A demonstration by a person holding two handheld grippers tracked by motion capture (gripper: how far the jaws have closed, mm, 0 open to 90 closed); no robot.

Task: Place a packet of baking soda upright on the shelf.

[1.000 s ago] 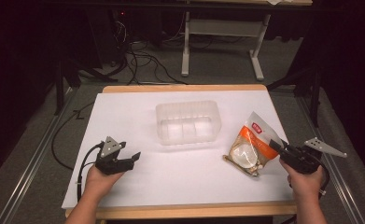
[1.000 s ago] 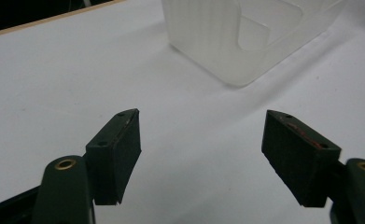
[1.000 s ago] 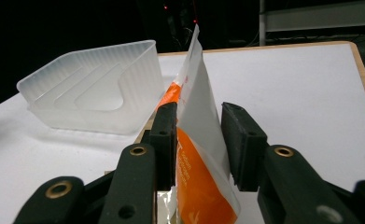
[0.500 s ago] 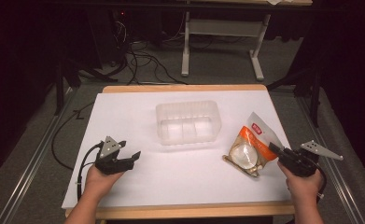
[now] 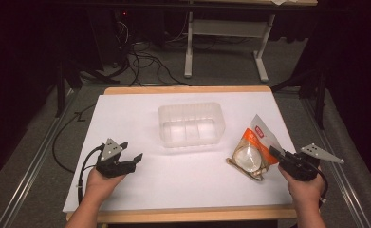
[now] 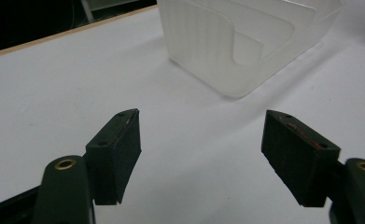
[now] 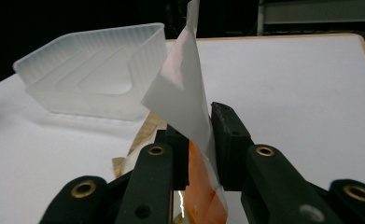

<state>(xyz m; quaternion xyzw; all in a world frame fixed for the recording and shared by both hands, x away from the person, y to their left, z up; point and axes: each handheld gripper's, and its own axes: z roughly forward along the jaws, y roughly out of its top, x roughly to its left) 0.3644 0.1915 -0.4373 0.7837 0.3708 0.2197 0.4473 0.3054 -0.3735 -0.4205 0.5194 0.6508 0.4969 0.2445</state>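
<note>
- The right tongs [image 5: 274,153], at the lower right of the high view, have just been closing and now pinch the edge of the orange-and-clear snack packet [image 5: 253,148].
- The packet lies on the white tabletop [image 5: 140,109], right of the clear plastic tub [image 5: 191,124] at centre.
- The left tongs [image 5: 134,157], at lower left, stand wide apart with nothing between them.

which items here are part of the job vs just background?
In play:
- snack bag, pinched by the right gripper
- clear plastic bin
- left gripper, fingers open, nothing between them

Background:
- metal stand beyond the table
- floor cables
</note>
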